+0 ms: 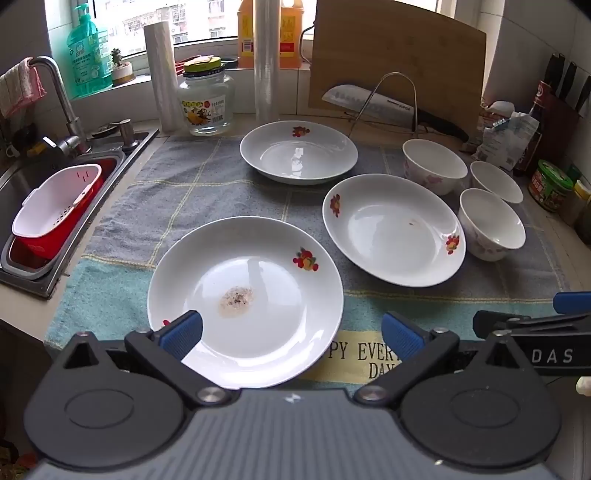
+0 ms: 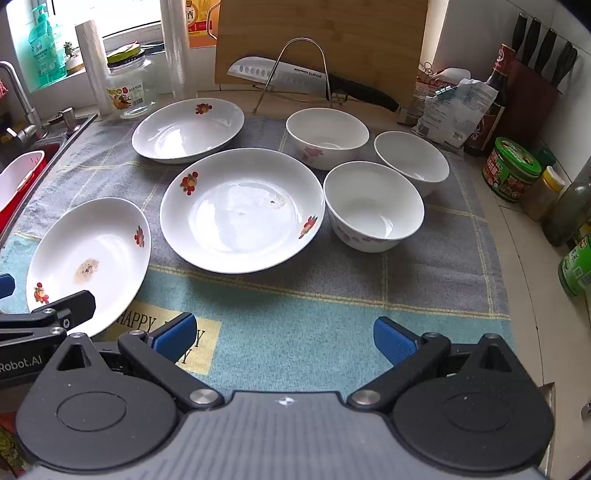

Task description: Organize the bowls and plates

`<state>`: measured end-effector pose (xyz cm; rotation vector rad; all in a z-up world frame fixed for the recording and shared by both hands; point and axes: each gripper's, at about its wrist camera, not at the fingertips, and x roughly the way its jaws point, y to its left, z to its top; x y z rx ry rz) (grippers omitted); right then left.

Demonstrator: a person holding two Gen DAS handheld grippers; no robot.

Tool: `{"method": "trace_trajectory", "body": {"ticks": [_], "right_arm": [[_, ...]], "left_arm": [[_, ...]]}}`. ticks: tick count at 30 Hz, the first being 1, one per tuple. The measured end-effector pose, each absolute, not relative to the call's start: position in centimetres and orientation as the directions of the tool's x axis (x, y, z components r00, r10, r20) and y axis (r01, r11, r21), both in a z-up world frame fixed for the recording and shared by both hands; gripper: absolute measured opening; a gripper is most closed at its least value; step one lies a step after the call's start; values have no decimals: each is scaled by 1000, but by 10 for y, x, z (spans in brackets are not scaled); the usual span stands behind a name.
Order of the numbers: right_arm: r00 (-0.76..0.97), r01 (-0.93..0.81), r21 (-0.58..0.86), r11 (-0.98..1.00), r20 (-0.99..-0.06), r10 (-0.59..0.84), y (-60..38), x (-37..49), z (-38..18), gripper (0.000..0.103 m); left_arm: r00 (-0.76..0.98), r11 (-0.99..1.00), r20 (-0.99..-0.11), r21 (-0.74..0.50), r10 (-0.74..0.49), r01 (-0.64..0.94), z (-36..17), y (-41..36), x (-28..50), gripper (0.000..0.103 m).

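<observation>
Both sets of jaws stand wide apart and hold nothing. The left gripper (image 1: 291, 328) hovers over the near rim of a stained plate (image 1: 245, 301), the right gripper (image 2: 284, 338) over bare towel (image 2: 314, 306). Three round plates lie flat, open side up, so they have no long axis: the stained one nearest, a second plate (image 2: 242, 210) in the middle, a third plate (image 2: 188, 129) farthest back. Three bowls (image 2: 373, 205) stand upright to their right. The checked towel covers a kitchen counter (image 2: 517, 258) between a sink (image 1: 55, 206) and bottles, under a window (image 1: 184, 22).
</observation>
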<state>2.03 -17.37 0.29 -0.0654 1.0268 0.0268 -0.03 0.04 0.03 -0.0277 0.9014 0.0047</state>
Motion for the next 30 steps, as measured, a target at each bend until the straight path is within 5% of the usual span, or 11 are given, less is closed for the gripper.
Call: {"method": "trace_trajectory", "body": {"ticks": [30], "right_arm": [[520,-43,-41,998,-854,-13,-181,23,7,103]], "left_arm": [[626,1000,-780,-19,-13,-3,6,-7,3,102]]}}
